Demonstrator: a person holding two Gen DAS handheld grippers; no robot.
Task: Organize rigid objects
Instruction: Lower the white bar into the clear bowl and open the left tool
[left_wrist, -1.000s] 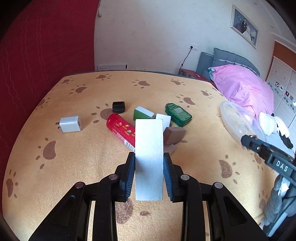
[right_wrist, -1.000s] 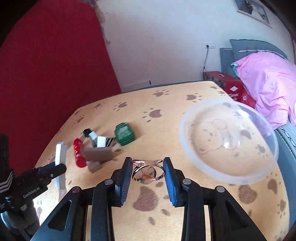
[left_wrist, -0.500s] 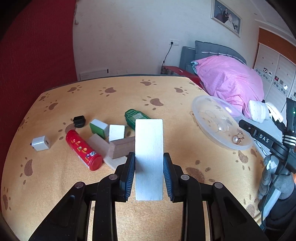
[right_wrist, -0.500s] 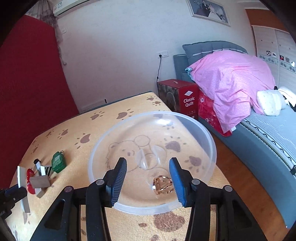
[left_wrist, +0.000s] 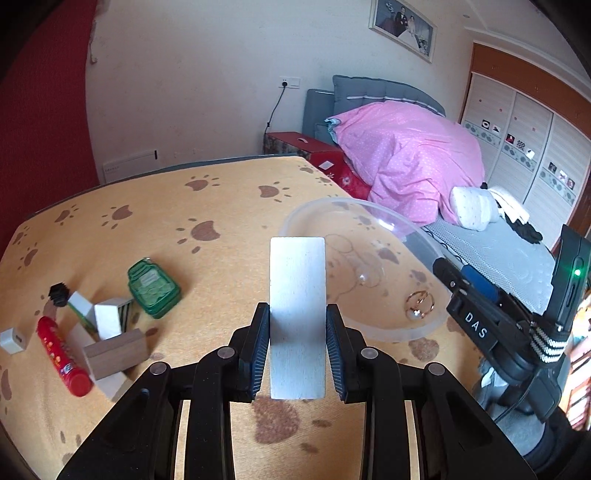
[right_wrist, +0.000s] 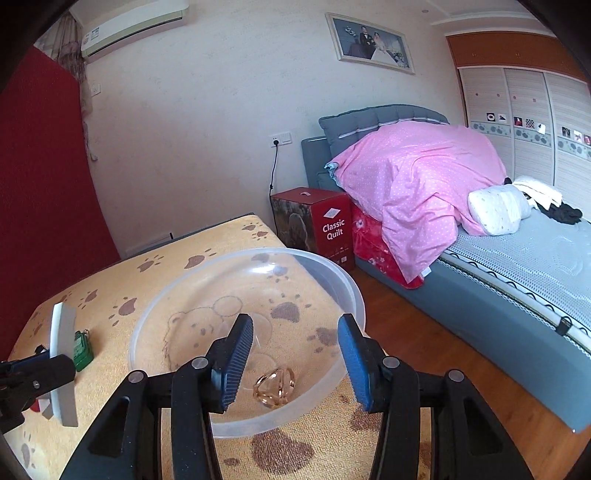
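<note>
**White wooden block held above the desk, ring lying in the clear bowl**

White and flat, the block (left_wrist: 297, 317) stands upright between the fingers of the left gripper (left_wrist: 297, 347), which are clamped on its two long edges. It is carried above the yellow paw-print cloth of the desk (left_wrist: 221, 206), with its top edge in front of the near-left rim of the clear plastic bowl (left_wrist: 424, 332). From the right-hand camera the same block (right_wrist: 62, 365) shows edge-on at the far left.

The right gripper (right_wrist: 295, 363) hangs over the near side of the bowl (right_wrist: 354, 295) with its blue-padded fingers (right_wrist: 236, 362) spread wide apart and nothing between them. Below the gap, on the bowl's floor, lies a gold ring (right_wrist: 275, 386); in the left camera it sits near the bowl's near-right rim (left_wrist: 419, 304). A bear drawing shows on the bottom of the bowl.

On the left part of the desk, well apart from the bowl, the other things lie close together: a green jar-shaped case (left_wrist: 153, 288), a small black cap (left_wrist: 59, 291), two white-and-green tiles (left_wrist: 109, 319), a brown wooden block (left_wrist: 116, 352) resting on a pale flat piece, a red tube (left_wrist: 62, 354) lying lengthwise, and a white charger plug (left_wrist: 13, 339) at the far-left edge.

Beyond the desk to the right stand a red box marked "Classic Quilt" (right_wrist: 321, 227) and a bed with a pink quilt (right_wrist: 417, 181).
</note>
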